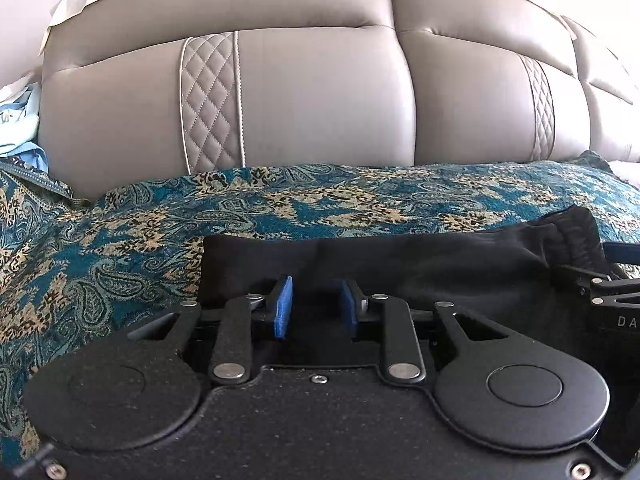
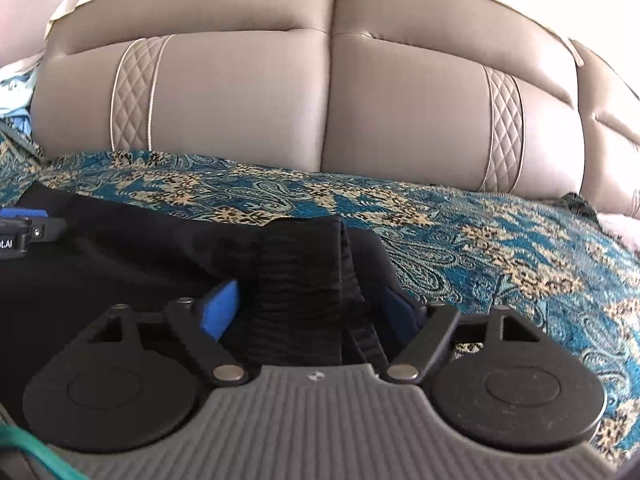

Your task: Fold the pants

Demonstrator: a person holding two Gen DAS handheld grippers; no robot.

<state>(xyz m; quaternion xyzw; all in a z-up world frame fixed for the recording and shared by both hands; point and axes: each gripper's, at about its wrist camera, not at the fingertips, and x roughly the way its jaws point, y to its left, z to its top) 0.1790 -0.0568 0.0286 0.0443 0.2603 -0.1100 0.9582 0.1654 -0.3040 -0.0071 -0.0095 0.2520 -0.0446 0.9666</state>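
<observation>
Black pants (image 1: 420, 276) lie flat on the paisley throw (image 1: 120, 248) w/ sofa back (image 1: 320, 100) behind. Left gripper (image 1: 316, 306) sits narrowed over cloth, can't tell if it's pinching; right gripper (image 2: 316, 308) gapes wide around the waistband (image 2: 304, 272), not clamped. Best to close both fully on the edge, then lift evenly so the fold stays square.

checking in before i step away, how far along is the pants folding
Done: the black pants already lie as a long flat band on the paisley throw, so they look folded lengthwise. In hand: the left gripper sits narrowed over one end; the right gripper stands wide around the gathered waistband. Left: folding the band end over end.
</observation>
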